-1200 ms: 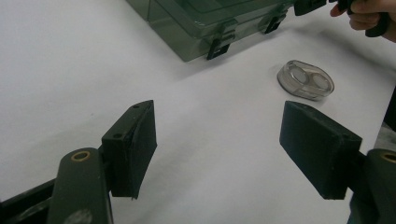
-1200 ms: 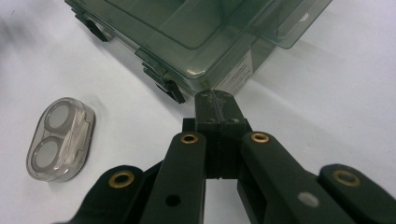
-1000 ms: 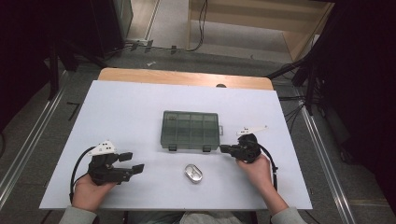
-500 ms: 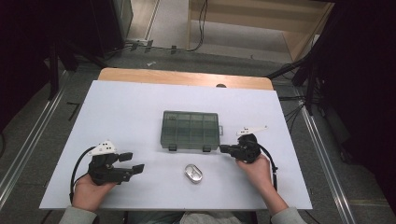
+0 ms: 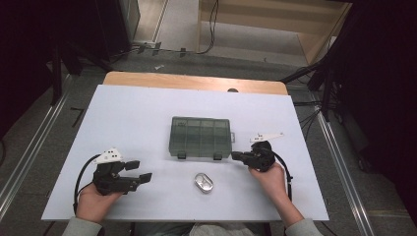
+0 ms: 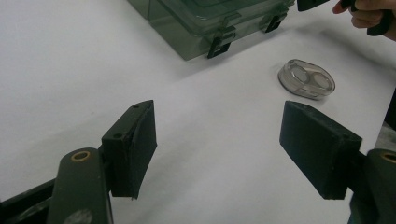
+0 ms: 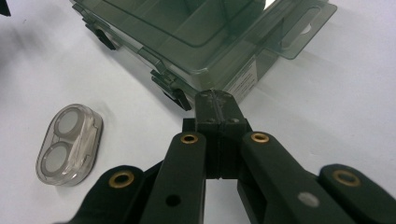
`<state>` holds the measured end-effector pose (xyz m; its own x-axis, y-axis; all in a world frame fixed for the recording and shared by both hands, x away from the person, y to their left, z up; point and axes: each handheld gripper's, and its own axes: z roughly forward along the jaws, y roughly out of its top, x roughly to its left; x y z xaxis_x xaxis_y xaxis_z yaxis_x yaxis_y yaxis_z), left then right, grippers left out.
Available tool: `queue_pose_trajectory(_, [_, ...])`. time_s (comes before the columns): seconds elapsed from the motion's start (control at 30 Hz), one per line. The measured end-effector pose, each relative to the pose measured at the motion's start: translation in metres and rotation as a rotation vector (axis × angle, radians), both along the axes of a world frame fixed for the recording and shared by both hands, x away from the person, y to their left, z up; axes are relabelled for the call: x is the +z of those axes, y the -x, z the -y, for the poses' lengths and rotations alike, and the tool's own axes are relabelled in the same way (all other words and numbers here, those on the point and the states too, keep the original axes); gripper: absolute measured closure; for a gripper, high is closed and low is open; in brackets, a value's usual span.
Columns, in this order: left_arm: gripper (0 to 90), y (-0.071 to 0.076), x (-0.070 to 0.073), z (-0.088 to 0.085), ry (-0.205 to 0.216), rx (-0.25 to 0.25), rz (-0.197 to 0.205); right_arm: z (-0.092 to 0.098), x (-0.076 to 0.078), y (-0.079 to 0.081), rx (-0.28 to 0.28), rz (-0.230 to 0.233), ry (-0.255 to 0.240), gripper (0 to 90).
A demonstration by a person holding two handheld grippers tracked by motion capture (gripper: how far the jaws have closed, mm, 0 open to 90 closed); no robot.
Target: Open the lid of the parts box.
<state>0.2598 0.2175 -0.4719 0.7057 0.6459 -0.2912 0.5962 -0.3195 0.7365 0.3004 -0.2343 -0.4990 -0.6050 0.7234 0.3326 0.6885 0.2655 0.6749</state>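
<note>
Black tongs rest unmoved on the white counter (image 5: 147,108), left tongs (image 5: 139,174) gaping, right tongs (image 5: 237,156) closed empty beside the latched green organiser box (image 5: 200,136), so nothing is begun.

We see a white table top (image 5: 147,118) with a wooden edge (image 5: 196,82) behind, and cables (image 5: 212,24) across the grey floor (image 5: 44,147).

Left gripper (image 5: 139,171) fingers spread wide, right gripper (image 5: 236,156) fingers pressed together

1 compartment box (image 5: 200,137), 1 oval case (image 5: 203,182), 2 grippers.
</note>
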Motion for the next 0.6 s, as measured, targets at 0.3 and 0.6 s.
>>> queue_pose_trajectory(0.3, [27.9,-0.0001,-0.0001,0.0000,0.000,0.001,-0.001,-0.0012,0.0020,0.0011,0.001,0.015,-0.004,87.8])
queue_pose_trajectory(0.6, [28.0,-0.0003,0.0000,0.0000,-0.001,-0.001,-0.003,-0.0020,0.0034,0.0018,0.002,0.025,-0.013,87.8])
